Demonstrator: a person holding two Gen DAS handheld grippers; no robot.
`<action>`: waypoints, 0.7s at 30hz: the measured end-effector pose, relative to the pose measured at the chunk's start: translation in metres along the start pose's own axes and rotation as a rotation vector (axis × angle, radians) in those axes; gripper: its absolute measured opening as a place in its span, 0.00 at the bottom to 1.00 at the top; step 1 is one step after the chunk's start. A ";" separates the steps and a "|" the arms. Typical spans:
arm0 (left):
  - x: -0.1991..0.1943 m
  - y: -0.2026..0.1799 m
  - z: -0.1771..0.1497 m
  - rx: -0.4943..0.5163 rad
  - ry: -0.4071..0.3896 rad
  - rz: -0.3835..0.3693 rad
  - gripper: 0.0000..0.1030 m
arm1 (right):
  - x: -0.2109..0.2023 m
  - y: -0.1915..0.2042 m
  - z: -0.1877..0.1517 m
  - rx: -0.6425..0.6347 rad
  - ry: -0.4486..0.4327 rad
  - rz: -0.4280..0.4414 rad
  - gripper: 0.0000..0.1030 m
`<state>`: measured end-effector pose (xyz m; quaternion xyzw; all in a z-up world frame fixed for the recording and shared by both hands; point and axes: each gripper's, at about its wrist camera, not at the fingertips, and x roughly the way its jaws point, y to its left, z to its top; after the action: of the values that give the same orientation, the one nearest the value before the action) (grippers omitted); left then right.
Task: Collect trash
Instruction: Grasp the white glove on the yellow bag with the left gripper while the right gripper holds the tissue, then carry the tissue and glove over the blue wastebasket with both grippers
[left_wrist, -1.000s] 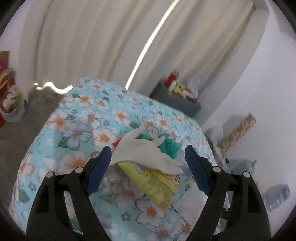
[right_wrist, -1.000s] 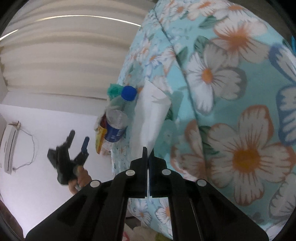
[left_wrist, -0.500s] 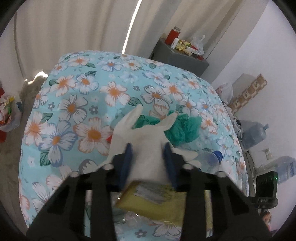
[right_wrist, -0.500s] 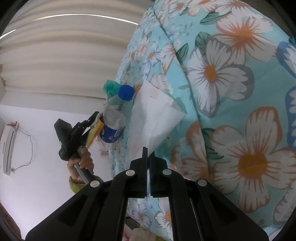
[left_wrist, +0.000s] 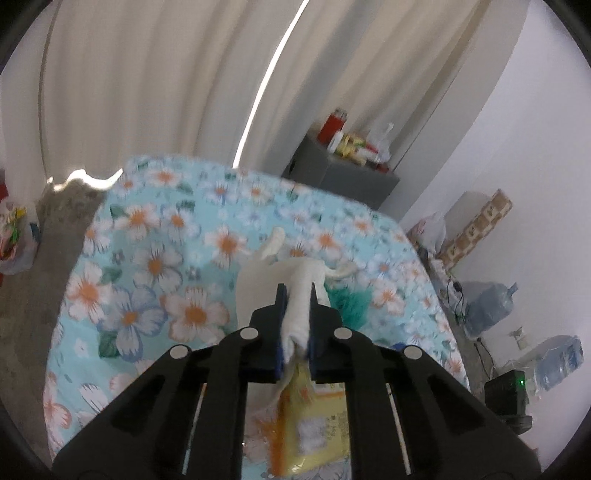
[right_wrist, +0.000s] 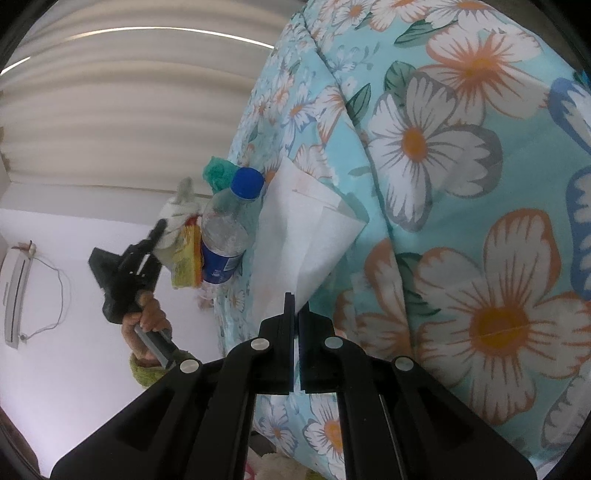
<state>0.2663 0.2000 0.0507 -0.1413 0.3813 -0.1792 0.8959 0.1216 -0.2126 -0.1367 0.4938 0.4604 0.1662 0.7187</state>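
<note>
Bedding in a blue floral print (left_wrist: 155, 266) fills both views, and the trash lies in a loose cluster on it: a yellow snack packet (left_wrist: 314, 424), a clear plastic bottle with a blue cap (right_wrist: 225, 236), a teal crumpled scrap (left_wrist: 351, 301) and a white rubber glove (left_wrist: 295, 273).

The left gripper (left_wrist: 295, 317) has just been closing, and its fingers (left_wrist: 281, 314) now pinch the glove's cuff, bunching it into a narrow fold between the pads. The glove's fingertips flop forward over the bed, and the right wrist view shows it raised beside the bottle. My reading is that the first pick is secured and the glove is ready to be carried to wherever the trash is gathered; no bin shows in either view.

A second earlier the same fingers stood wide apart on either side of the glove, which lay flat across the packet. Half a second earlier they were partly closed around it. Now the packet lies uncovered below the gripper.

The right gripper (right_wrist: 295, 306) is closed on the corner of a white paper sheet (right_wrist: 303, 240), unchanged across the frames, with the sheet resting against the bed's edge.
</note>
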 end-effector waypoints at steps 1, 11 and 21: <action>-0.003 -0.001 0.002 0.006 -0.014 -0.004 0.08 | 0.000 0.000 0.000 -0.001 0.000 -0.001 0.03; -0.059 -0.028 0.007 0.106 -0.202 -0.007 0.07 | 0.001 0.000 -0.003 0.014 -0.003 0.000 0.03; -0.084 -0.060 -0.042 0.087 -0.152 -0.133 0.04 | 0.004 -0.008 -0.002 0.068 0.012 0.037 0.16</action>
<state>0.1690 0.1775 0.0993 -0.1405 0.2936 -0.2436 0.9136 0.1203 -0.2123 -0.1454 0.5252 0.4609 0.1668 0.6956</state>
